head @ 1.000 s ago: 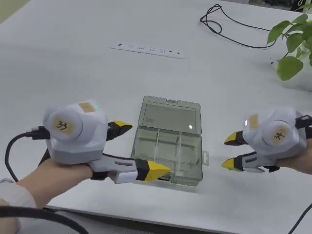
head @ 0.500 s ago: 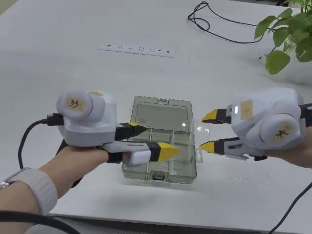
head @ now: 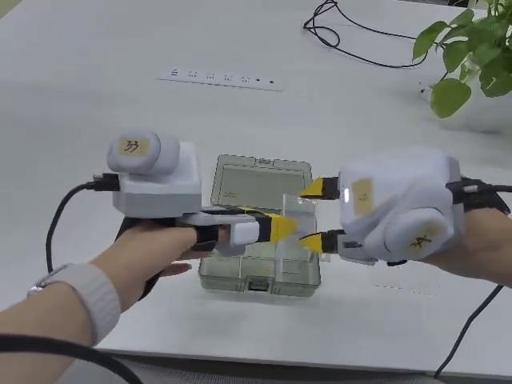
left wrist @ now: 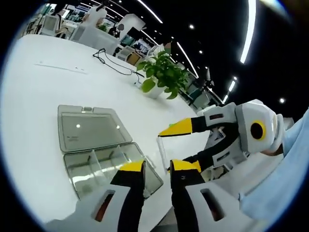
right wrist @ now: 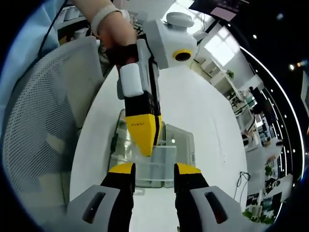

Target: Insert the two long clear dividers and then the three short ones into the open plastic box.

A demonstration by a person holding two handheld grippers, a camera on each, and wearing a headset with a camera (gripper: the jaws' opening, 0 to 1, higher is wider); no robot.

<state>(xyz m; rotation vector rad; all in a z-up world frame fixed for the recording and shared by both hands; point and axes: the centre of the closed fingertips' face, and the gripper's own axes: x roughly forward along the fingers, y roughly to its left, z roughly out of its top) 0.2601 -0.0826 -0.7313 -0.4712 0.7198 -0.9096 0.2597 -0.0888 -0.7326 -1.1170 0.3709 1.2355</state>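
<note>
The open clear plastic box (head: pixel 256 278) sits on the white table with its lid (head: pixel 260 180) laid back; dividers stand inside it. My left gripper (head: pixel 272 222) reaches from the left over the box, its jaws drawn close on a thin clear divider (head: pixel 298 206) held upright above the box's right part. In the left gripper view that divider (left wrist: pixel 161 150) rises from between my jaws (left wrist: pixel 158 166). My right gripper (head: pixel 314 214) faces it from the right, open, one yellow tip above the divider and one below. The right gripper view (right wrist: pixel 154 168) looks at the left gripper (right wrist: pixel 143 133) over the box (right wrist: pixel 145 175).
A white power strip (head: pixel 220 78) lies at the far side of the table. A black cable (head: pixel 344 36) and a green plant (head: pixel 464 56) are at the far right. The table's front edge runs just below the box. A mesh chair (right wrist: pixel 43 121) stands beside the table.
My left gripper has moved right over the box and its jaws have narrowed. My right gripper has come in leftward until the two sets of tips nearly meet.
</note>
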